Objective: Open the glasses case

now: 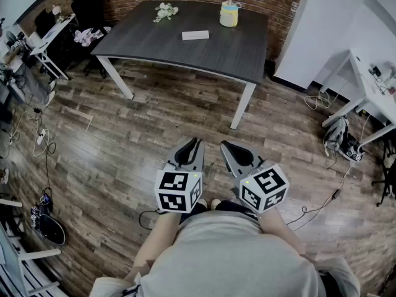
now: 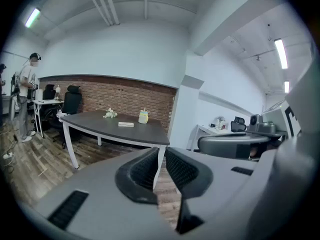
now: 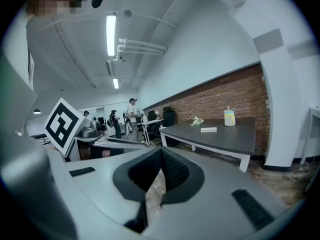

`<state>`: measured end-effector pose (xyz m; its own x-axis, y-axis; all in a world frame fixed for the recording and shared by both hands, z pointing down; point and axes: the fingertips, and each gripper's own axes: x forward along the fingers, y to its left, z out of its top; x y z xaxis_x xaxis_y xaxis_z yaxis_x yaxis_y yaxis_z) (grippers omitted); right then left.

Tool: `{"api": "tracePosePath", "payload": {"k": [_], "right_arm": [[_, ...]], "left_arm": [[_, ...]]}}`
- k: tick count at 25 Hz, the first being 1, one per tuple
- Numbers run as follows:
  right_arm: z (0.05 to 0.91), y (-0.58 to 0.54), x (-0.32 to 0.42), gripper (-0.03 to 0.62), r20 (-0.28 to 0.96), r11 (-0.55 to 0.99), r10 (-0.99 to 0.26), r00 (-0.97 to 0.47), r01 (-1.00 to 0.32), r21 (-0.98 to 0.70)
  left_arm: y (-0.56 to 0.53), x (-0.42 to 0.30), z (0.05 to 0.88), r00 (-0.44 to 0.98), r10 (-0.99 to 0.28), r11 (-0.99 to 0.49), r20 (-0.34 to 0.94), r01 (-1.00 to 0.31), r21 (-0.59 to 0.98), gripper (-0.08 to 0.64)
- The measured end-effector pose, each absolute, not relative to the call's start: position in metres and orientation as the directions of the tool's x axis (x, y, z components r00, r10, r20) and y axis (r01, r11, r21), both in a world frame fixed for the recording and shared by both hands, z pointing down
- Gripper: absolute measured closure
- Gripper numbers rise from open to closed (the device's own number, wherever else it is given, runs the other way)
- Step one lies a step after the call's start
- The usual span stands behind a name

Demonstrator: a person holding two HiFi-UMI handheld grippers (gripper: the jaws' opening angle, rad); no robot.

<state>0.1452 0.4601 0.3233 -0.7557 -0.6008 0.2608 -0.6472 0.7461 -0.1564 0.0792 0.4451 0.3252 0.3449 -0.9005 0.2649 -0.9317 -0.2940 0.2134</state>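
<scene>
The glasses case (image 1: 195, 35) is a flat white box lying on the dark grey table (image 1: 154, 45) far ahead of me. It also shows small in the left gripper view (image 2: 125, 124) and the right gripper view (image 3: 208, 129). Both grippers hang close to my body over the wooden floor, well short of the table. My left gripper (image 1: 197, 143) (image 2: 161, 153) has a narrow gap between its jaws with nothing in it. My right gripper (image 1: 224, 145) (image 3: 161, 153) is shut with its tips meeting, empty.
A yellow container (image 1: 229, 14) and white flowers (image 1: 165, 11) stand on the table beyond the case. A white desk (image 1: 371, 91) with cables under it is at the right; office chairs and a small desk (image 1: 52, 36) at the left. People (image 3: 131, 111) stand far off.
</scene>
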Motion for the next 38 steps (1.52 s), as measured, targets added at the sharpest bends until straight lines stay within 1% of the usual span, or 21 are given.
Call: {"api": "tracePosePath", "payload": {"k": [6,11,14,17,20,26,27,29,33,36,38], "right_arm": [[0.322,0.453,0.155,0.589,0.248,0.724,-0.629,-0.737,-0.671,-0.159],[0.327,0.456,0.153,0.589,0.248,0.730,-0.616,-0.748,-0.660,-0.175],[0.327,0.457,0.152,0.589,0.243,0.740,-0.607,-0.757,-0.649,-0.175],[0.326,0.460,0.156,0.588,0.194,0.749,-0.602,-0.774,-0.632,-0.199],[0.321,0.457,0.169,0.586,0.172,0.741,-0.616,-0.769,-0.639,-0.204],[0.322,0.448,0.195,0.586,0.168,0.722,-0.630,-0.758,-0.652,-0.232],[0.324,0.448,0.197,0.584,0.172,0.723,-0.628,-0.759,-0.651,-0.231],[0.328,0.452,0.198,0.555,0.181,0.732,-0.616,-0.767,-0.642,-0.229],[0.336,0.456,0.198,0.525,0.195,0.745,-0.589,-0.784,-0.620,-0.244],[0.342,0.454,0.193,0.492,0.201,0.752,-0.571,-0.796,-0.605,-0.262],[0.345,0.448,0.189,0.488,0.204,0.754,-0.567,-0.798,-0.603,-0.261]], "left_arm": [[0.446,0.072,0.339,0.319,-0.900,-0.264,0.296,-0.941,0.212,0.502],[0.451,0.075,0.342,0.322,-0.896,-0.262,0.307,-0.940,0.220,0.502],[0.450,0.081,0.339,0.332,-0.896,-0.273,0.294,-0.936,0.224,0.502],[0.450,0.085,0.336,0.342,-0.902,-0.279,0.262,-0.927,0.249,0.500],[0.444,0.089,0.333,0.344,-0.905,-0.279,0.249,-0.924,0.263,0.500],[0.442,0.108,0.338,0.359,-0.896,-0.294,0.261,-0.920,0.257,0.497],[0.444,0.109,0.340,0.354,-0.896,-0.287,0.268,-0.922,0.259,0.486],[0.450,0.111,0.346,0.334,-0.899,-0.261,0.282,-0.928,0.266,0.440],[0.457,0.114,0.356,0.307,-0.899,-0.227,0.311,-0.936,0.268,0.399],[0.456,0.111,0.359,0.299,-0.897,-0.217,0.326,-0.939,0.266,0.391],[0.450,0.105,0.359,0.293,-0.898,-0.210,0.328,-0.941,0.266,0.391]]}}
